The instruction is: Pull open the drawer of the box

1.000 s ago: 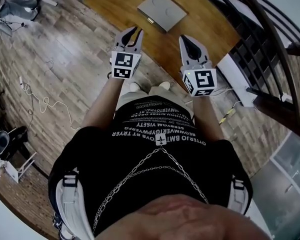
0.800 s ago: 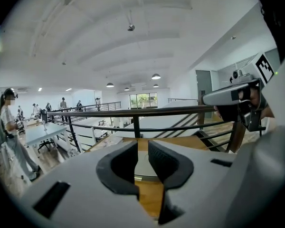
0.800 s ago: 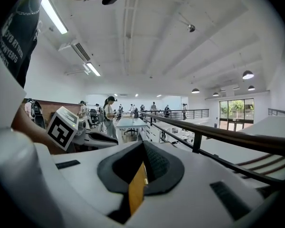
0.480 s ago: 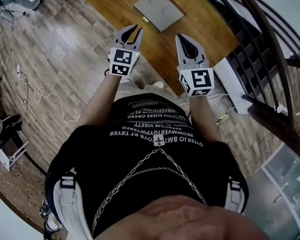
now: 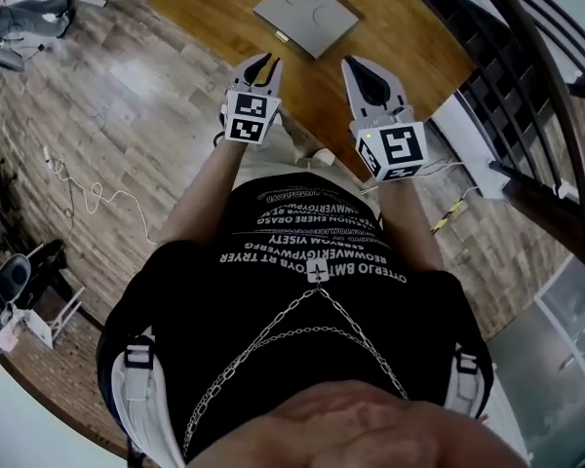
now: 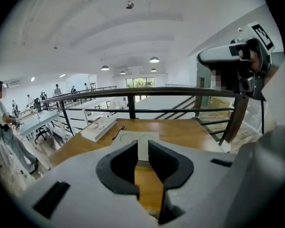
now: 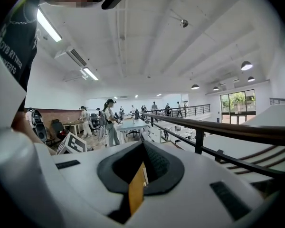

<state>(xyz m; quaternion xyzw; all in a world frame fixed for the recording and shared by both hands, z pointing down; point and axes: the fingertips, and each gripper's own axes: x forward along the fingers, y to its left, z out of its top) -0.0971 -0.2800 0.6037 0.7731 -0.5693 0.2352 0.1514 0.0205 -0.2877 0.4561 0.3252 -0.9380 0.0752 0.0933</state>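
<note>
The box (image 5: 305, 13) is flat and grey, with two round marks on its lid, and lies on a wooden table (image 5: 409, 37). I hold both grippers up side by side at the table's near edge, short of the box. My left gripper (image 5: 260, 66) points at the box (image 6: 133, 137) with its jaws a narrow gap apart and nothing between them. The jaws of my right gripper (image 5: 359, 66) meet at the tips and hold nothing. No drawer front or handle can be made out from here. In the right gripper view my right gripper (image 7: 143, 146) faces along the railing.
A dark metal railing (image 6: 133, 99) runs behind and to the right of the table. A white book-like block (image 6: 99, 127) and a thin dark item (image 6: 116, 133) lie beyond the box. Cables (image 5: 78, 198) trail on the plank floor at left. People stand far off at desks (image 7: 109, 122).
The head view has swayed slightly and a foot has shifted. Both grippers stay raised at the table's near edge with their jaws as before.
</note>
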